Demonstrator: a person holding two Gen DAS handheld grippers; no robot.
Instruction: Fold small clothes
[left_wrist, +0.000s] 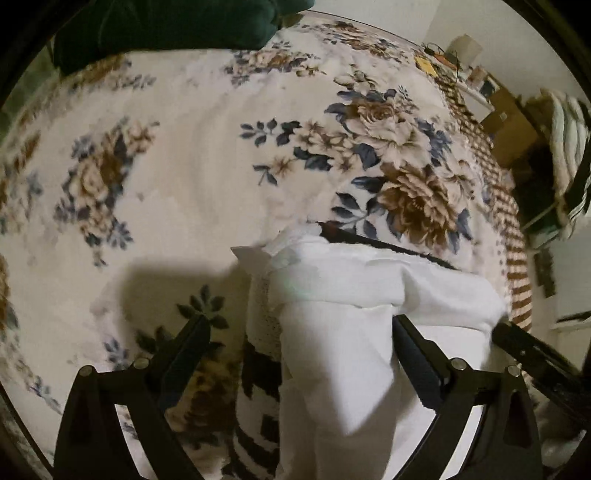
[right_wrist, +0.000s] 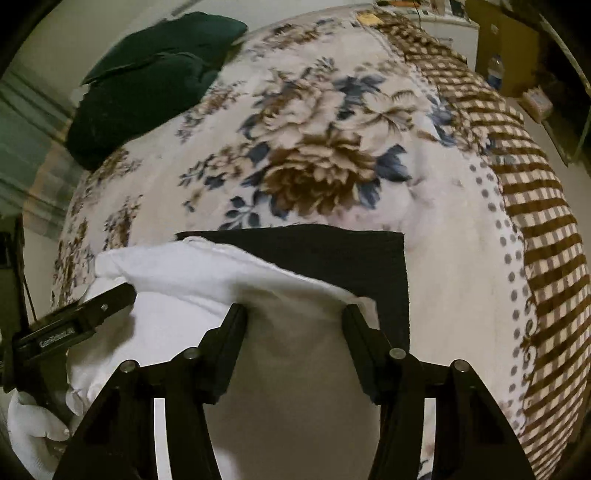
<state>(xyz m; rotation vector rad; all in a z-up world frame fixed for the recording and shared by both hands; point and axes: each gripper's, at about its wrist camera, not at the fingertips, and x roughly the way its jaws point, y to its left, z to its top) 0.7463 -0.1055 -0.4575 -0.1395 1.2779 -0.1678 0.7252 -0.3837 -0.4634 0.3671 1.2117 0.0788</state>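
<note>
A small white garment (left_wrist: 343, 325) with black-striped trim lies bunched on a floral blanket (left_wrist: 177, 177). It also shows in the right wrist view (right_wrist: 207, 284), on top of a flat black cloth (right_wrist: 332, 254). My left gripper (left_wrist: 299, 325) is open, its fingers standing either side of the white fabric. My right gripper (right_wrist: 293, 314) is open too, its fingertips pressed against the garment's raised fold. The left gripper's finger (right_wrist: 92, 310) shows at the left of the right wrist view, touching the white cloth.
A dark green cushion (right_wrist: 147, 81) lies at the far end of the bed. The blanket's brown checked border (right_wrist: 535, 206) marks the right edge. Cardboard boxes (left_wrist: 509, 110) and clutter stand beyond it.
</note>
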